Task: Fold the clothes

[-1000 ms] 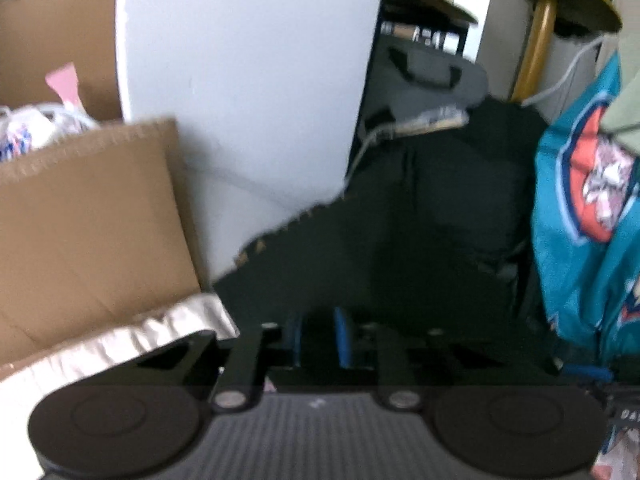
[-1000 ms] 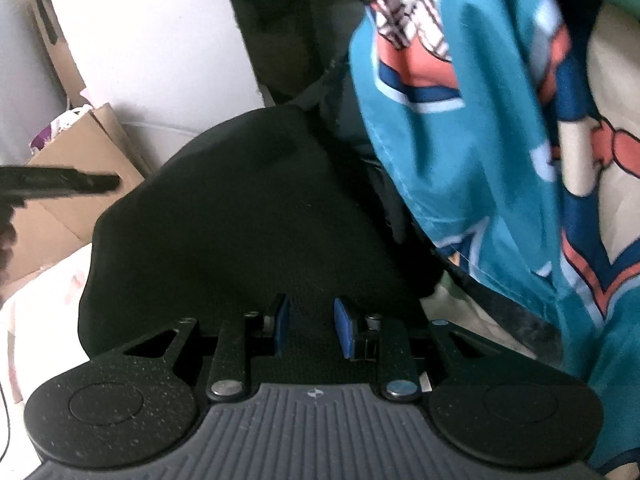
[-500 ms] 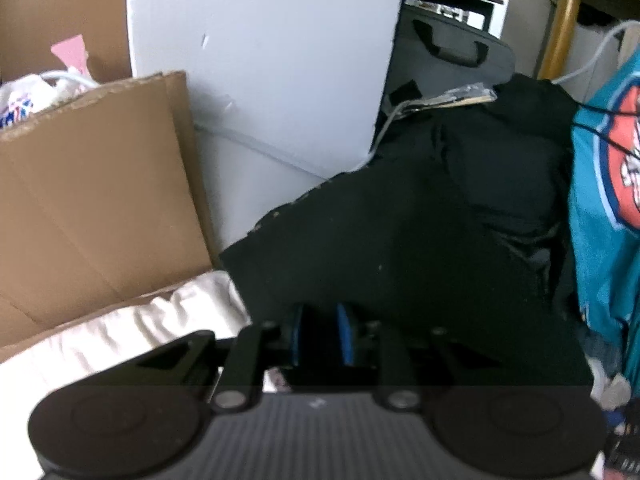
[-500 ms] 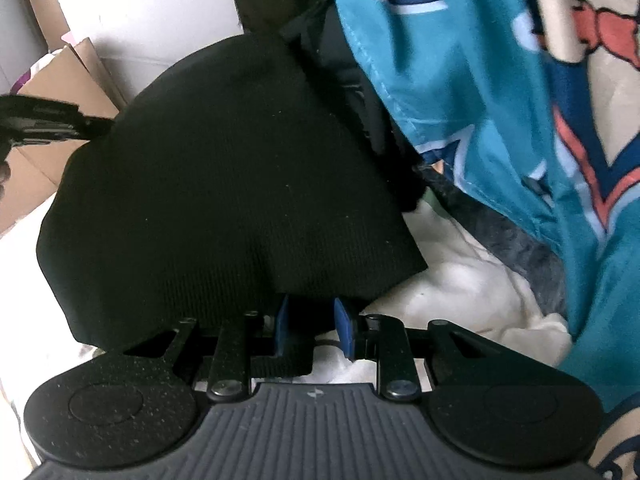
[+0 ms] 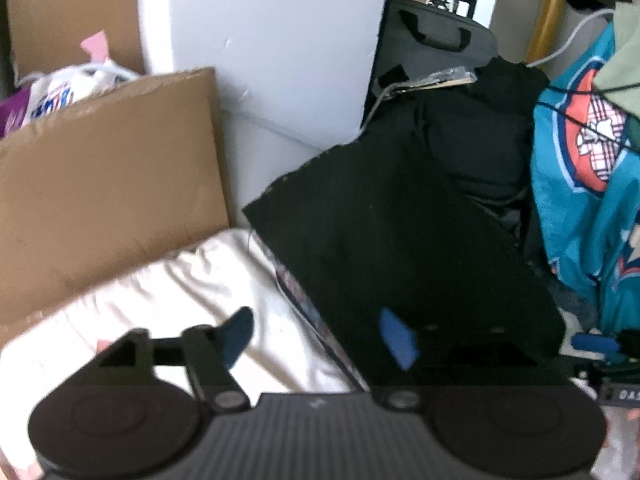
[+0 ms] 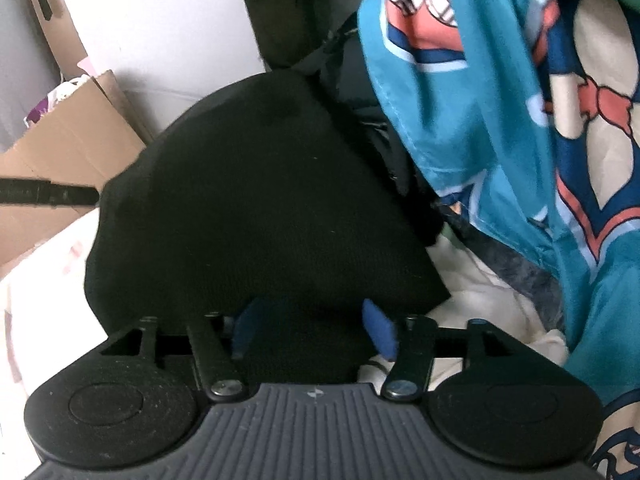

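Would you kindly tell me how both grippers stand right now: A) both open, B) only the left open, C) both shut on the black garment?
A: the left gripper and right gripper both show blue pads spread apart over the black garment.

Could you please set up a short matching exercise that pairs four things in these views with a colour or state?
Things:
1. left claw
2. folded garment
3. cardboard box
4. patterned fabric

Descriptions:
a. brown
b. teal with orange and white
c. open
d. black, lying on the white bedding

Pairs: 1-c, 2-d, 3-a, 4-b
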{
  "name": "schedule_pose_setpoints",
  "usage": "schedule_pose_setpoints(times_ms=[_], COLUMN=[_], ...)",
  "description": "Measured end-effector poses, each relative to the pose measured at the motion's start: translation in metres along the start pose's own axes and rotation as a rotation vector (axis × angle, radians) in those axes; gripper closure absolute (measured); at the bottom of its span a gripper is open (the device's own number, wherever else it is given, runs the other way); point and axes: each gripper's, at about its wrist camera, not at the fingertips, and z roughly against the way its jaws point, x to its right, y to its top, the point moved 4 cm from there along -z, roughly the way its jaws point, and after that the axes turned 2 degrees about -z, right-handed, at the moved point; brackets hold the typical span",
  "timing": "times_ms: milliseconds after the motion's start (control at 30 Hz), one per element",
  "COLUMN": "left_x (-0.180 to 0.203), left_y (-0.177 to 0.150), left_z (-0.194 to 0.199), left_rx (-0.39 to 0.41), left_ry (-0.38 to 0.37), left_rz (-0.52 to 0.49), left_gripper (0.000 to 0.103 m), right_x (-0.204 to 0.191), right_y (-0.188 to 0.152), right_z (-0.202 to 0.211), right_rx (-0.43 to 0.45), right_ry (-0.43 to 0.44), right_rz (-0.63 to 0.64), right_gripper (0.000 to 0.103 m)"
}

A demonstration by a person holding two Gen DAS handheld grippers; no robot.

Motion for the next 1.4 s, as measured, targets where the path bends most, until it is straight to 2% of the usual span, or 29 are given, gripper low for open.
schedule_pose_setpoints(times_ms=[100, 400, 600, 733, 867, 1100, 1300, 1400], left_x=[0.0, -0.018, -0.033, -0.047, -0.064, -0.076, -0.085, -0.088], left_y=[-0.008, -0.022, -0.012, -0.004, -0.005, -0.009, -0.011, -0.007], left_z=[0.011, 0.053, 0.103, 0.148, 0.195, 0.264, 0.332, 0.363], left_rx=[-0.023, -0.072, -0.065, -0.063, -0.049, -0.098, -0.083, -0.088], left_ry=[-0.022, -0.031, 0.012, 0.053, 0.105, 0.176, 0.227, 0.281], left_rz=[0.017, 0.095, 0.154, 0.166, 0.249, 0.298, 0.367, 0.379], left_gripper=[0.008, 0.004, 0.001, 0.001, 0.001, 0.001, 0.001, 0.001], right_x=[-0.008, -0.044, -0.063, -0.072, -0.084, -0.098, -0.112, -0.119], right_y=[0.006, 0.019, 0.037, 0.053, 0.064, 0.083, 0.103, 0.113], right_z=[0.004, 0.016, 0.038, 0.064, 0.088, 0.132, 0.172, 0.197], right_rx=[-0.001, -0.095, -0.169, -0.174, -0.186, -0.23, -0.249, -0.249], right_ry=[-0.018, -0.007, -0.019, -0.003, 0.001, 0.018, 0.024, 0.027], right_rz=[-0.002, 0.018, 0.051, 0.058, 0.079, 0.068, 0.088, 0.104], right_gripper=[0.022, 0.002, 0.001, 0.001, 0.001, 0.001, 0.001, 0.001])
